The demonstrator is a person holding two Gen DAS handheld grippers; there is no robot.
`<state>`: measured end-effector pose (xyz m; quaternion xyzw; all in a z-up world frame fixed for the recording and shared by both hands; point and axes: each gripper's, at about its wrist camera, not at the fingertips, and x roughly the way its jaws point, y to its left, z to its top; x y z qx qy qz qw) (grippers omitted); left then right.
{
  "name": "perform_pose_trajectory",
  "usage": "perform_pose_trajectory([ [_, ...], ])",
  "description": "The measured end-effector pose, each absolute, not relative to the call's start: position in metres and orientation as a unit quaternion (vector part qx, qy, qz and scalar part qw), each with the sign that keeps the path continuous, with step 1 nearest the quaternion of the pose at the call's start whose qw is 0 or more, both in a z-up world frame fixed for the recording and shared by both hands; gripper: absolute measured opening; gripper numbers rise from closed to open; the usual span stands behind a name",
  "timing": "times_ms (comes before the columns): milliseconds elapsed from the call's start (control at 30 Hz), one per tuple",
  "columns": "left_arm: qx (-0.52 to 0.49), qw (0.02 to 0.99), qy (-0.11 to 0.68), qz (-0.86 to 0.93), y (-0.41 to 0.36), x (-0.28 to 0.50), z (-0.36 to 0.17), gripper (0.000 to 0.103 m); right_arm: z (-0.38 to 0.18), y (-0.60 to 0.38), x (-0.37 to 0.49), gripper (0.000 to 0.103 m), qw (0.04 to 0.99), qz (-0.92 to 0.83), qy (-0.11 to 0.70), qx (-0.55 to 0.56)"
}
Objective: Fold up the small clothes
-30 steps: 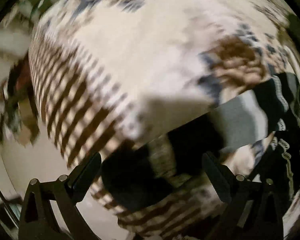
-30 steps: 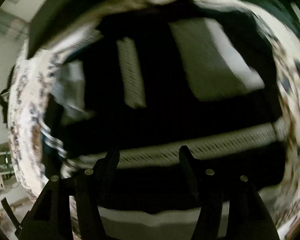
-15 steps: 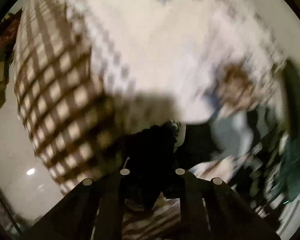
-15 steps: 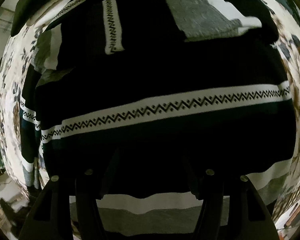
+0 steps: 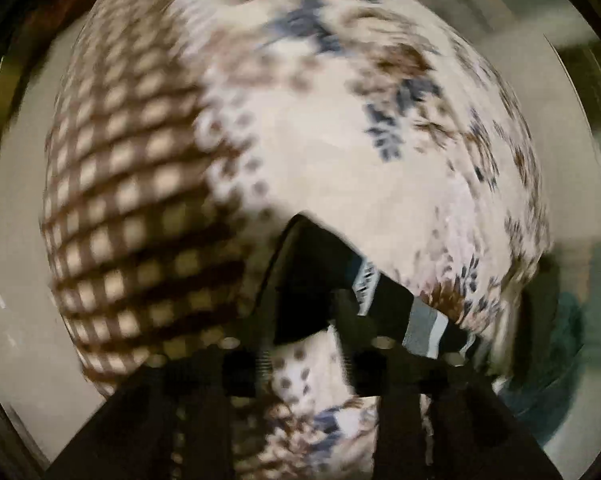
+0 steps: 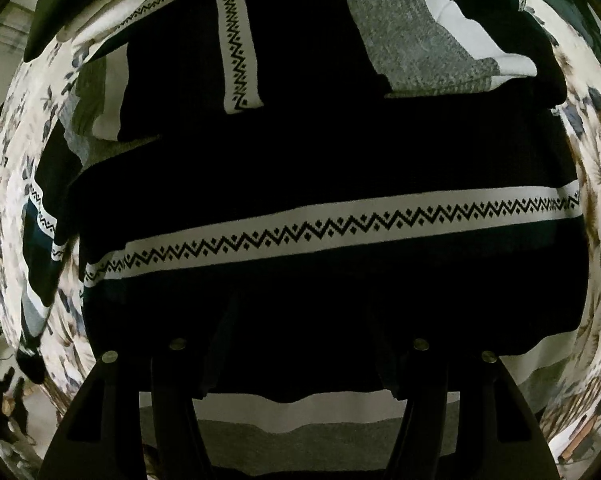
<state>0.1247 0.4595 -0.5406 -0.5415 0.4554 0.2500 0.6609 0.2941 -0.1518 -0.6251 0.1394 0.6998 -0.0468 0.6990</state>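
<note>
Left wrist view: left gripper (image 5: 304, 316) pinches a corner of the black sweater (image 5: 384, 304) over a floral tablecloth (image 5: 332, 168). Right gripper (image 6: 300, 320) hangs above the sweater, its finger gap lost in darkness.

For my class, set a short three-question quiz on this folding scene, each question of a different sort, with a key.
1. True or false: the left gripper is shut on a dark fold of the sweater.
2. Which band pattern crosses the sweater? A dots, B zigzag, C checks.
3. Fill in: the sweater lies on a floral ____.

Key: 1 true. 2 B, on the white band. 3 cloth. The right gripper is lost against dark knit, so its state cannot be told.
</note>
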Motion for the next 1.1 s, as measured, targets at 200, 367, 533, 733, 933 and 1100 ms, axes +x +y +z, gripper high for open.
perform_pose_trajectory([
  [200,-0.707,0.571,0.347,0.23,0.45,0.105,-0.587,0.061,-0.635,-0.141,0.29,0.064,0.693,-0.052,0.705,0.144],
  [367,-0.706,0.581,0.311,0.262,0.454,0.13,-0.593,0.024,-0.643,-0.134,0.287,0.064,0.689,-0.056,0.71,0.134],
  [533,-0.643,0.69,0.264,0.202,0.462,0.145,-0.53,0.006,-0.644,-0.13,0.279,0.064,0.693,-0.059,0.709,0.117],
  [733,-0.601,0.711,0.306,0.2,0.474,0.101,-0.518,0.009,-0.645,-0.126,0.276,0.064,0.691,-0.065,0.709,0.126],
  [933,-0.7,0.596,0.295,0.258,0.457,0.022,-0.57,0.062,-0.646,-0.124,0.282,0.064,0.69,-0.066,0.709,0.13],
  [1100,-0.719,0.585,0.3,0.226,0.441,0.056,-0.591,0.062,-0.646,-0.118,0.287,0.064,0.692,-0.066,0.708,0.12],
])
